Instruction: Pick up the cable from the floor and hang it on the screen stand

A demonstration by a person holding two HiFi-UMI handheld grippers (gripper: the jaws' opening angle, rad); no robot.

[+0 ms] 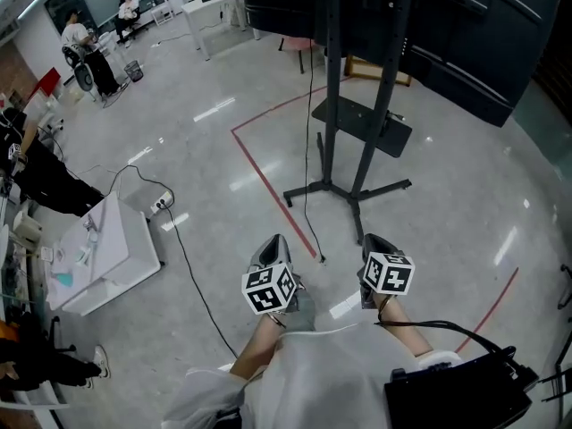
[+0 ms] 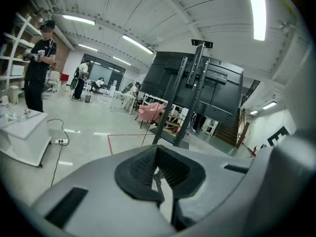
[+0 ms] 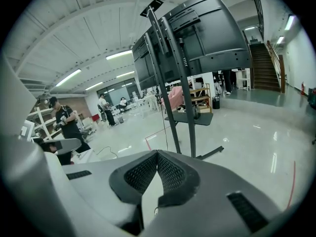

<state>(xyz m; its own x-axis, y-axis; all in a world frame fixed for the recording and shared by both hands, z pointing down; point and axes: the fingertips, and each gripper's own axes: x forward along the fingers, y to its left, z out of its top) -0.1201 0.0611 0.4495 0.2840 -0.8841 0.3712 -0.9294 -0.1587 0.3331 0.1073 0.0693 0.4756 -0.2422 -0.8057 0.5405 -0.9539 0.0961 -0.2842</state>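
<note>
A thin black cable [image 1: 307, 150] hangs from the dark screen down past the black screen stand [image 1: 357, 105]. Its loose end lies on the grey floor [image 1: 320, 258], just ahead of and between my two grippers. My left gripper [image 1: 275, 241] is shut with nothing held, and the cable end lies to its right. My right gripper [image 1: 374, 239] is also shut and empty, a little right of the cable end. In the left gripper view the shut pads [image 2: 148, 169] frame the stand [image 2: 190, 98]. The right gripper view shows the stand [image 3: 180, 93] ahead and the cable [image 3: 165, 132] beside it.
The stand's black legs [image 1: 349, 190] spread across the floor ahead. Red tape lines [image 1: 273, 190] run past them. A white low table [image 1: 98, 248] stands at the left, with a power strip [image 1: 162, 204] and its black cord [image 1: 192, 280]. People stand far left. A black case [image 1: 456, 391] sits lower right.
</note>
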